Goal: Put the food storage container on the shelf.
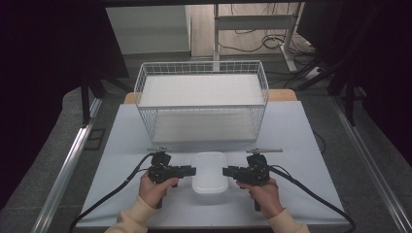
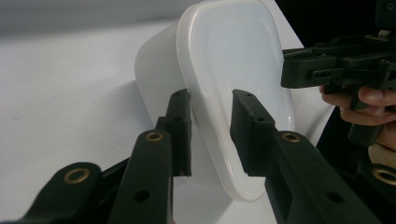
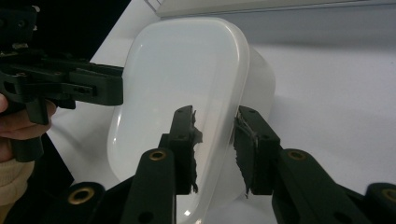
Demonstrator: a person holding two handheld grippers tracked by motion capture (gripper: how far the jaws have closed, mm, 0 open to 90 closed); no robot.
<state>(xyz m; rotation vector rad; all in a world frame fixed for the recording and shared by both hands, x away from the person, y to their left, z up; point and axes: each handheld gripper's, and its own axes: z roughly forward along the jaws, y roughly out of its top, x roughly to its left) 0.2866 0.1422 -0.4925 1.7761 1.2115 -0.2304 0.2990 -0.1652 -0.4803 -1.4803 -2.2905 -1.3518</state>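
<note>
A white plastic box (image 1: pixel 210 173) with rounded corners and a smooth flat top lies on the white table, near its front edge. My left gripper (image 1: pixel 190 171) is at the box's left side and my right gripper (image 1: pixel 227 171) at its right side, pointing at each other. In the left gripper view the box's (image 2: pixel 233 60) top rim runs between the open jaws of the left gripper (image 2: pixel 211 135). The right gripper view has the box's (image 3: pixel 187 70) opposite rim between the open jaws of the right gripper (image 3: pixel 215 149). Neither pair has closed on the rim.
A white wire basket (image 1: pixel 201 108) with a white floor stands behind the box, across the table's far half. The white table top (image 1: pixel 291 145) has bare room on both sides. Black cables trail from both grippers toward the front corners.
</note>
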